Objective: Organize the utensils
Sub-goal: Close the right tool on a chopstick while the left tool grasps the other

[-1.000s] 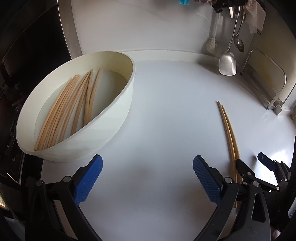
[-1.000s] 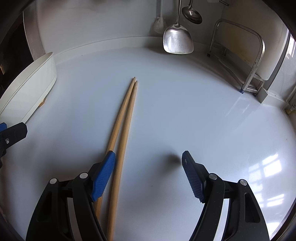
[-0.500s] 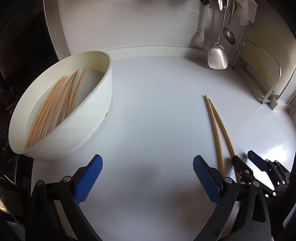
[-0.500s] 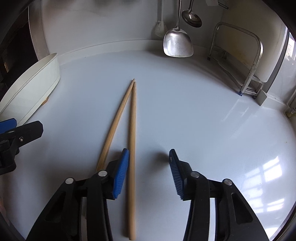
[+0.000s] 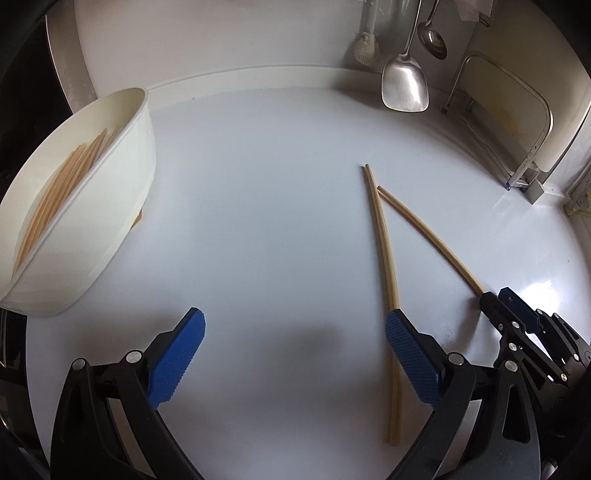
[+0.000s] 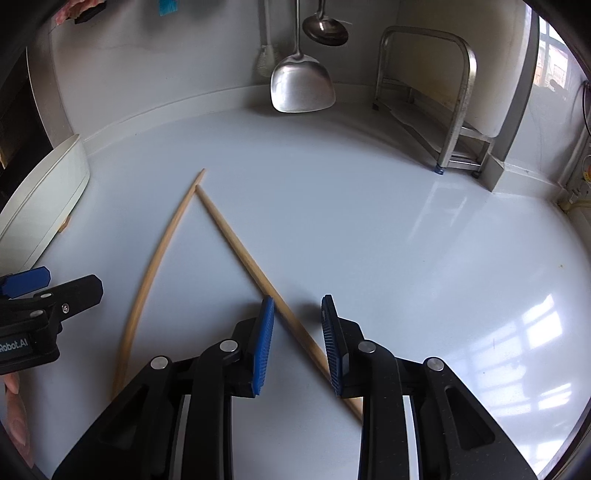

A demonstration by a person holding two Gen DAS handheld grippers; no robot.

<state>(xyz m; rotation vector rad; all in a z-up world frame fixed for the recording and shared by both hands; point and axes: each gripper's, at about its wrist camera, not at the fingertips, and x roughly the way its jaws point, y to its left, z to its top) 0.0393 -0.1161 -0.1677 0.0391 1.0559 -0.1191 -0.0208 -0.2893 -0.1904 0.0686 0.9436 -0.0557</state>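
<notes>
The white table [image 5: 280, 206] is carrying two loose wooden chopsticks; taking the white oval tub [image 5: 122, 192] as the landmark, both chopsticks are lying well apart from it, on the side away from its long wall; their far tips are lying just beside each other and their near ends are spreading apart in a V.

The right hand-held gripper [image 6: 297, 345] is standing narrow; its jaws have just been closing, and the right-hand chopstick [image 6: 240, 254] is passing diagonally between them; the chopstick is running close to both blue pads [image 6: 264, 343], but a gap is showing on either side, so a firm clamp is not visible.

The left hand-held gripper [image 5: 295, 358] is standing wide, with nothing between its blue fingers [image 5: 177, 358]; the left-hand chopstick [image 5: 384, 243], the nearer of the two to the tub, is lying beside and partly behind one finger, flat on the table.

The tub is sitting at the table edge and is holding a bundle of chopsticks [image 5: 55, 195] lying lengthwise inside it.

Far from the tub, a steel spatula [image 6: 301, 85] and a ladle [image 6: 325, 31] are hanging on the back wall; a metal rack [image 6: 458, 110] is standing in the corner beyond them; part of a person's hand [image 6: 14, 417] is showing below the left hand-held gripper in the right wrist view.
</notes>
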